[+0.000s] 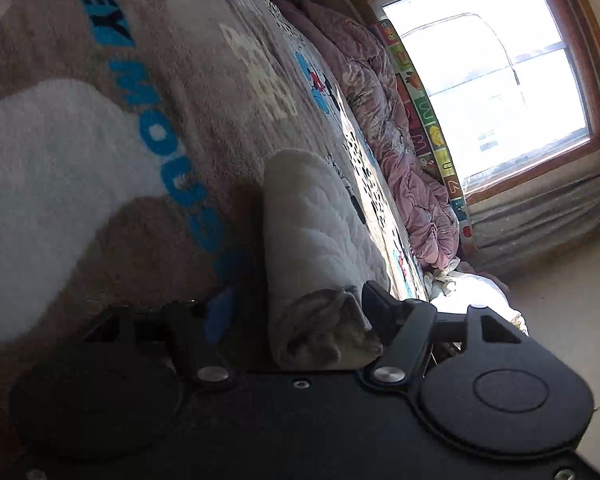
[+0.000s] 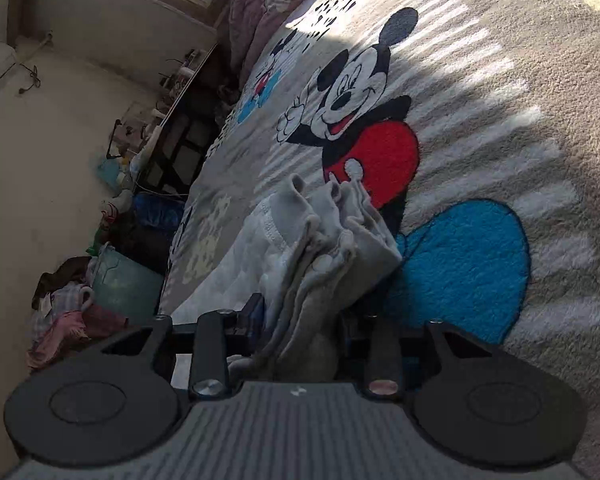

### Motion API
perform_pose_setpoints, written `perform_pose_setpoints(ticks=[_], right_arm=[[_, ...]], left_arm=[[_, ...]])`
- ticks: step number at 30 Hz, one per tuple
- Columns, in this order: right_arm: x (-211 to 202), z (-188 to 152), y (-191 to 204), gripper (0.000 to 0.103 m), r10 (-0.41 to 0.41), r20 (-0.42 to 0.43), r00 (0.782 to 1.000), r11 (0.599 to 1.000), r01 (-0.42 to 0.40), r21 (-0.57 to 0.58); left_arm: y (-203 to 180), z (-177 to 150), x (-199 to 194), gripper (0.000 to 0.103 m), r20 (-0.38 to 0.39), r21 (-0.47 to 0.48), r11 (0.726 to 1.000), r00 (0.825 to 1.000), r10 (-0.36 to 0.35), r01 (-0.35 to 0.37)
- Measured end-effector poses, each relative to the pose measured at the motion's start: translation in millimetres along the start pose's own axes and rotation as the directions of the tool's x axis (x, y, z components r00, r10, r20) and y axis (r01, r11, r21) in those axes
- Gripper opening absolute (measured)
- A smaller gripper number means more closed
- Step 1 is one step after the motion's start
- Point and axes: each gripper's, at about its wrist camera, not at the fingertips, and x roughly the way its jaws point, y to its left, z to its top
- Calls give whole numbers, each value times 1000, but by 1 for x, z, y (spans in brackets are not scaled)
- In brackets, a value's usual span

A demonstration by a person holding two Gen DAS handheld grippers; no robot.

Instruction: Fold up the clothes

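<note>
Between both grippers' fingers, on the blanket [image 2: 500,80]: grey garment [image 1: 320,240], already folded several layers thick. Left gripper [image 1: 296,312] and right gripper [image 2: 300,316] clamping opposite ends. Probably last fold or setting down left.

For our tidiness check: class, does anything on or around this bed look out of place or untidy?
The grey garment is gripped neatly at both ends. The oddity is beside the bed: a heap of clothes lies loose on the floor by a teal bin.
</note>
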Motion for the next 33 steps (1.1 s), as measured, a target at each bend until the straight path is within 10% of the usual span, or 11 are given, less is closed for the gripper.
perform_pose_setpoints(ticks=[5, 9, 16, 33], right_arm=[[-34, -17, -9, 67, 96, 70, 993, 989, -104, 109], [-36, -23, -9, 71, 96, 68, 993, 981, -106, 162], [-12, -32, 3, 41, 12, 84, 996, 996, -19, 88], [67, 17, 98, 36, 198, 41, 979, 969, -189, -159]], left_arm=[[5, 12, 8, 78, -5, -90, 993, 997, -72, 71], [-5, 9, 26, 77, -34, -56, 998, 999, -11, 9], [-11, -2, 41, 35, -43, 27, 998, 997, 62, -60], [-13, 64, 19, 33, 183, 89, 996, 983, -32, 16]])
